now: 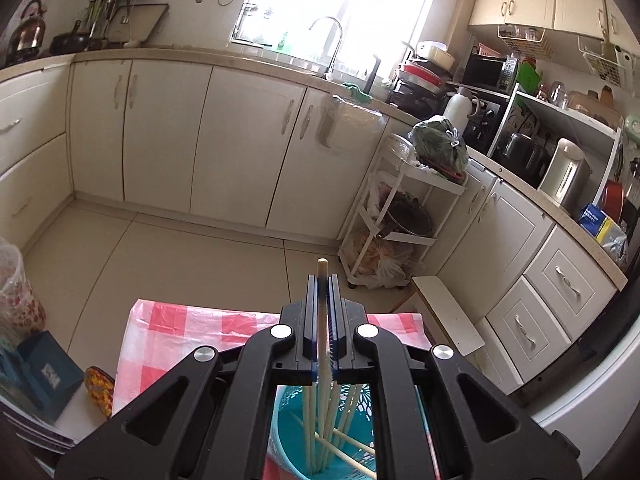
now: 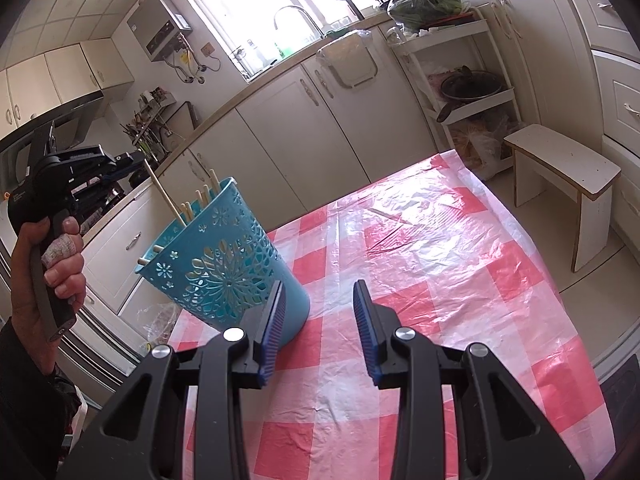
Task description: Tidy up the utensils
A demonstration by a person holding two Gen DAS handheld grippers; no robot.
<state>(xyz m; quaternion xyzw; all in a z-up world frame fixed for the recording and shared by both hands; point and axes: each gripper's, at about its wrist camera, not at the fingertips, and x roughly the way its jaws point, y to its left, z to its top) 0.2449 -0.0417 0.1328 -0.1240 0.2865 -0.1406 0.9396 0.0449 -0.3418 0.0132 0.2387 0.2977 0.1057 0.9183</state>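
My left gripper [image 1: 322, 280] is shut on a single pale wooden chopstick [image 1: 322, 265], whose tip pokes out past the pads. It hangs over the teal cut-out basket [image 1: 286, 420], where several more chopsticks [image 1: 308, 432] stand or lie. The right wrist view shows that same left gripper [image 2: 136, 160] held by a hand [image 2: 60, 264] above the basket [image 2: 224, 264]. The held chopstick [image 2: 164, 194] slants down into the basket's mouth. My right gripper [image 2: 320, 300] stands open and empty over the red-checked tablecloth [image 2: 440, 260], just right of the basket.
A white stool [image 2: 560, 168] stands past the table's far right corner, and a white wheeled rack [image 1: 400, 216] with bags is beyond it. A blue box [image 1: 44, 372] on stacked books sits left of the table. Kitchen cabinets line the walls.
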